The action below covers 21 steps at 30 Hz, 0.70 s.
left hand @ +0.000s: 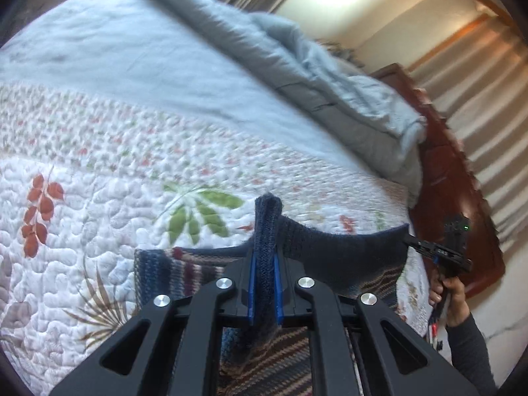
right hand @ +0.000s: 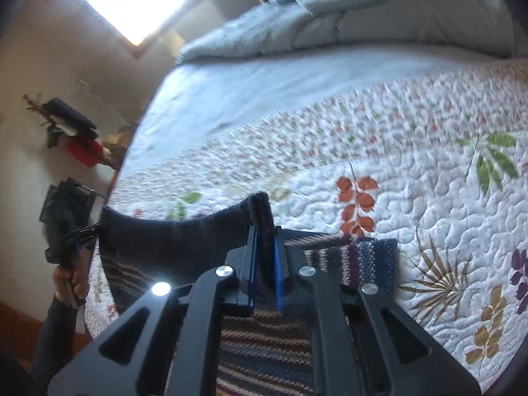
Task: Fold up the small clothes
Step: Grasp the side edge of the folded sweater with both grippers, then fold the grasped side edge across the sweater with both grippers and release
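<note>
Navy knit, striped body — that's the garment [left hand: 343,247], a small sweater by the look, lying on the quilt [left hand: 99,231] w/ one edge lifted.

Left wrist view: left claw [left hand: 264,257] pressed together on a bunched fold of the navy hem, blue pads tight on both sides. From that pinch the dark edge runs taut off to the right, straight to the right claw [left hand: 412,242], also nipped on it. Striped part hangs below and under the claw, a bit spread left. So the long axis of the held edge is crosswise, claw to claw; neither hand nearer, each has its own corner. Next move, I'd judge: carry both fwd together, away over the quilt, keep the edge level.

Right wrist view: mirror pic. Right claw [right hand: 264,250] clamped on the hem; edge sags slightly toward the left claw [right hand: 94,231] at far left. This view shows the stripes lying flat to the right of the claw; the left view shows the right hand [left hand: 444,292] on its grip.
</note>
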Each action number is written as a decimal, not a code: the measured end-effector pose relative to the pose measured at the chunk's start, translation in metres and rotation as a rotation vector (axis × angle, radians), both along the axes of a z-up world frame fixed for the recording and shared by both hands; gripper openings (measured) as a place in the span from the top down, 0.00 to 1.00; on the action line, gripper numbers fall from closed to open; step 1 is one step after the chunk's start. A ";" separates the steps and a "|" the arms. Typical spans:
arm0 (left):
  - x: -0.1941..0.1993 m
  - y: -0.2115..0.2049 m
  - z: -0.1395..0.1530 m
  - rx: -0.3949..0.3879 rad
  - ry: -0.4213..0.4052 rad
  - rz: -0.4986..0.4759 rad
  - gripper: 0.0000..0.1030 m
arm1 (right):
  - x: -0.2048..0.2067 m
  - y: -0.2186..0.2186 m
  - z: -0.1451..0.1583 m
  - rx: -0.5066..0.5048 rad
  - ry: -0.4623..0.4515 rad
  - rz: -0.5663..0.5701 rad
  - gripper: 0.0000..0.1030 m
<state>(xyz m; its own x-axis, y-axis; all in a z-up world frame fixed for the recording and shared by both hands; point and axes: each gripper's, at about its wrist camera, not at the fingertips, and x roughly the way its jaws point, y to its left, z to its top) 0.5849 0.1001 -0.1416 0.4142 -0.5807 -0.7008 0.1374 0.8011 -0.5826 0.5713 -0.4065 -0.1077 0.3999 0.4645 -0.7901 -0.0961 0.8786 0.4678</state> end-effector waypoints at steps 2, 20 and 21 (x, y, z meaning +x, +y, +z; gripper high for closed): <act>0.013 -0.006 -0.028 0.042 0.078 0.022 0.92 | 0.010 0.007 -0.024 -0.046 0.057 -0.011 0.92; 0.053 0.001 -0.046 0.045 0.101 0.104 0.92 | 0.044 0.006 -0.049 -0.031 0.060 -0.083 0.92; 0.055 0.000 -0.053 0.051 0.114 0.106 0.92 | 0.047 0.007 -0.053 -0.035 0.069 -0.084 0.92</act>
<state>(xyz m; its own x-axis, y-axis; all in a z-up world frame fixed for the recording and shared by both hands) 0.6399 0.1003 -0.1943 0.3872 -0.5005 -0.7743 -0.0146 0.8364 -0.5480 0.6181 -0.3995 -0.1609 0.3803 0.4033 -0.8323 0.0099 0.8981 0.4397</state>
